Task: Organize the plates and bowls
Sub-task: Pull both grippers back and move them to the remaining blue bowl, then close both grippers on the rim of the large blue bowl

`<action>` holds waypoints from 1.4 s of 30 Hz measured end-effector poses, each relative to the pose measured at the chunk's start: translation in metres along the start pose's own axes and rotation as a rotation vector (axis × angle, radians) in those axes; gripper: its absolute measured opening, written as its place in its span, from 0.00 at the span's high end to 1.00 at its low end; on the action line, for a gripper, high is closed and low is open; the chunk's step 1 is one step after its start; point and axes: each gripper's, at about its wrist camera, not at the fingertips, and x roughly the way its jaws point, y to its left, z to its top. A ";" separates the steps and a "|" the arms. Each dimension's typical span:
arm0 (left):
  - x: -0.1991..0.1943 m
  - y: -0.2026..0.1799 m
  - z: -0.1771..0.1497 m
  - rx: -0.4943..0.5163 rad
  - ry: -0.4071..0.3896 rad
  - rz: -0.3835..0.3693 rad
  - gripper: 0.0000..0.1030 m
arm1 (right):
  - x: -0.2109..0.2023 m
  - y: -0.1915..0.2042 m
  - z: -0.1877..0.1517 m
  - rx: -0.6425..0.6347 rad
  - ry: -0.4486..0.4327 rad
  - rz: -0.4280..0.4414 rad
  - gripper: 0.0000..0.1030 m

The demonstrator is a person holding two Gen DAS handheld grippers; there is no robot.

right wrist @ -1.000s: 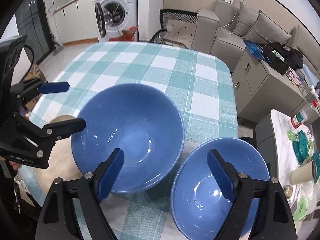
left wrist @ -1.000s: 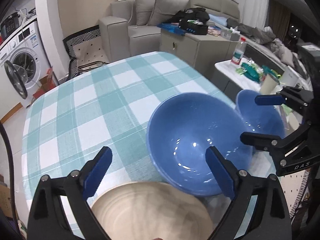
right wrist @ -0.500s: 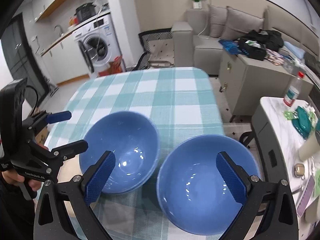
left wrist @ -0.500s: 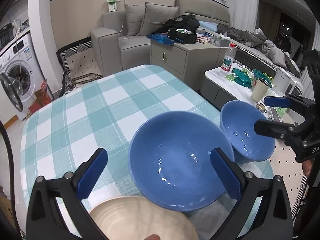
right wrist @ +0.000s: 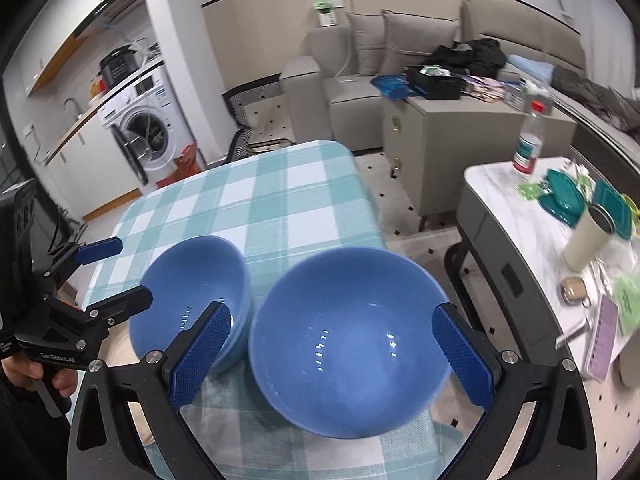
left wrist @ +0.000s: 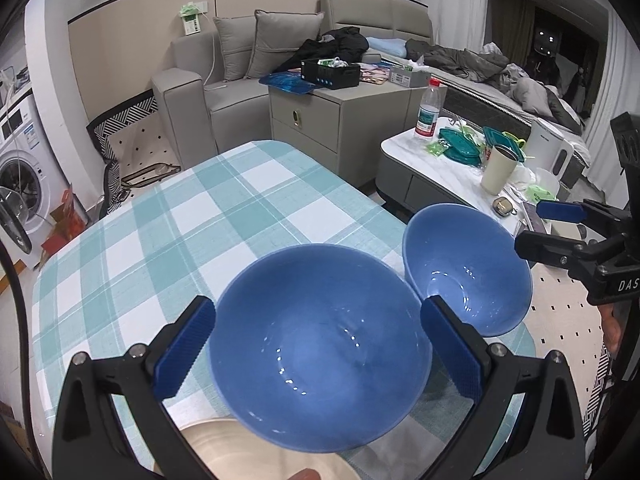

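Note:
Two blue bowls stand side by side on the checked table (left wrist: 200,220). The left bowl (left wrist: 320,344) fills the space between my left gripper's (left wrist: 318,312) wide-open blue pads, which hover over it without pressing. The right bowl (left wrist: 468,272) sits at the table's right edge. My right gripper (right wrist: 332,314) is open at its widest above the right bowl (right wrist: 348,344), its pads clear of the rim. From the right wrist, the left gripper (right wrist: 135,270) shows just left of the left bowl (right wrist: 192,296). A beige plate (left wrist: 248,456) lies at the near edge.
A low white side table (right wrist: 520,208) to the right carries a bottle (right wrist: 528,140), a cup (right wrist: 588,240) and teal containers. A grey cabinet (left wrist: 320,120) and sofa stand beyond the table, with a washing machine (right wrist: 148,128) at the far left.
Both grippers pulled back and rose a little. The right wrist rolled and its jaws widened, so its bowl now sits centred between them. The left bowl now lies between the left pads.

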 end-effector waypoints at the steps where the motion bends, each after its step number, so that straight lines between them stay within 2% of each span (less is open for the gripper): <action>1: 0.002 -0.001 0.000 0.001 0.003 -0.002 0.00 | 0.000 -0.003 -0.001 0.002 0.000 -0.009 0.01; 7: 0.009 -0.010 0.010 0.000 0.000 -0.025 0.00 | 0.001 -0.017 -0.003 0.026 0.002 -0.035 0.01; 13: 0.017 -0.027 0.014 0.066 -0.010 -0.023 0.00 | 0.001 -0.026 -0.007 0.044 0.000 -0.063 0.01; 18: 0.024 -0.031 0.018 0.064 -0.004 -0.053 0.00 | 0.003 -0.033 -0.012 0.051 0.008 -0.076 0.01; 26: 0.037 -0.043 0.021 0.103 0.018 -0.032 0.00 | 0.010 -0.046 -0.023 0.085 0.041 -0.028 0.01; 34: 0.051 -0.049 0.026 0.103 0.049 -0.081 0.00 | 0.024 -0.062 -0.034 0.125 0.067 -0.035 0.01; 42: 0.062 -0.063 0.030 0.138 0.067 -0.099 0.00 | 0.030 -0.073 -0.045 0.175 0.087 0.024 0.01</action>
